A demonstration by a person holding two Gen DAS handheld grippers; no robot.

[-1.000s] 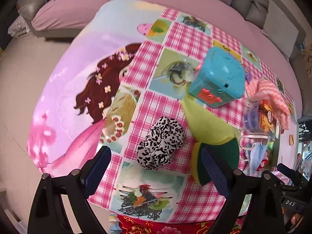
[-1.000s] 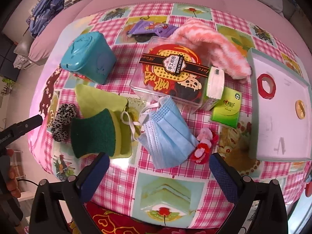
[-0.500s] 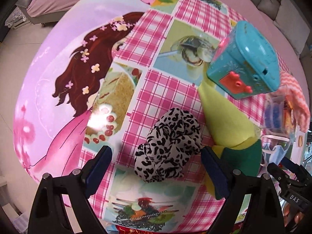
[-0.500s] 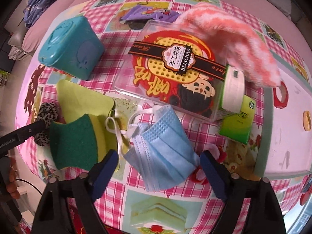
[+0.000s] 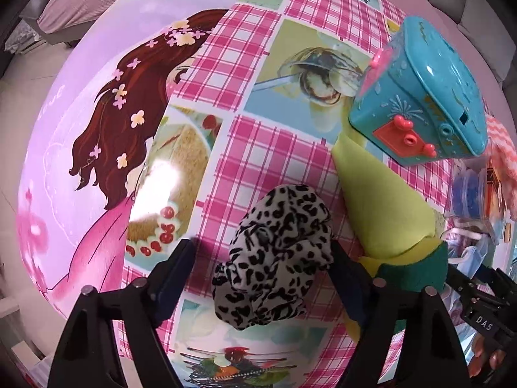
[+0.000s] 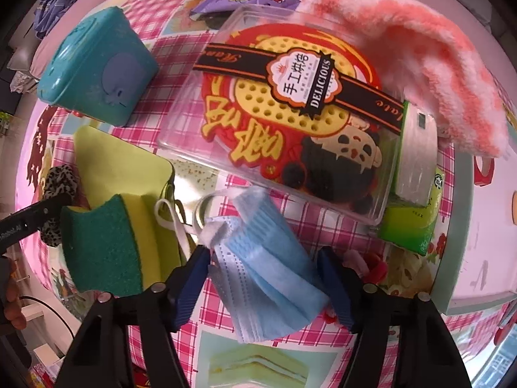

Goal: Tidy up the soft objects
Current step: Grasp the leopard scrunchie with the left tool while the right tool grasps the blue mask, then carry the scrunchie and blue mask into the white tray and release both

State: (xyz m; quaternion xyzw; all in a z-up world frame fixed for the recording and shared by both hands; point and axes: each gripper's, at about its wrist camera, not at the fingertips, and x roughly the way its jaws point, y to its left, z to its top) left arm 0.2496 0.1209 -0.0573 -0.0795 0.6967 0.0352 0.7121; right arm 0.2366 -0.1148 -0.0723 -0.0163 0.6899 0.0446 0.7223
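A black-and-white leopard scrunchie [image 5: 274, 255] lies on the pink checked tablecloth [image 5: 258, 148]. My left gripper [image 5: 261, 255] is open around it, its right finger touching the scrunchie, its left finger apart. A blue face mask [image 6: 265, 278] lies between the open fingers of my right gripper [image 6: 263, 258], which straddles it close on both sides. A green-and-yellow sponge [image 6: 103, 242] rests on a yellow-green cloth [image 6: 119, 165] between the two grippers. The scrunchie [image 6: 59, 177] shows at the left edge of the right wrist view.
A teal box [image 5: 423, 97] stands behind the cloth. A clear plastic box with a red label [image 6: 290, 113], a fluffy pink-and-white cloth [image 6: 420, 48], a green tissue pack [image 6: 416, 220], a small red-and-pink item [image 6: 371, 265] and a pale tray [image 6: 468, 297] lie to the right.
Both grippers have come down and forward. The left now brackets the scrunchie and the right brackets the face mask, with the jaws narrower than before.
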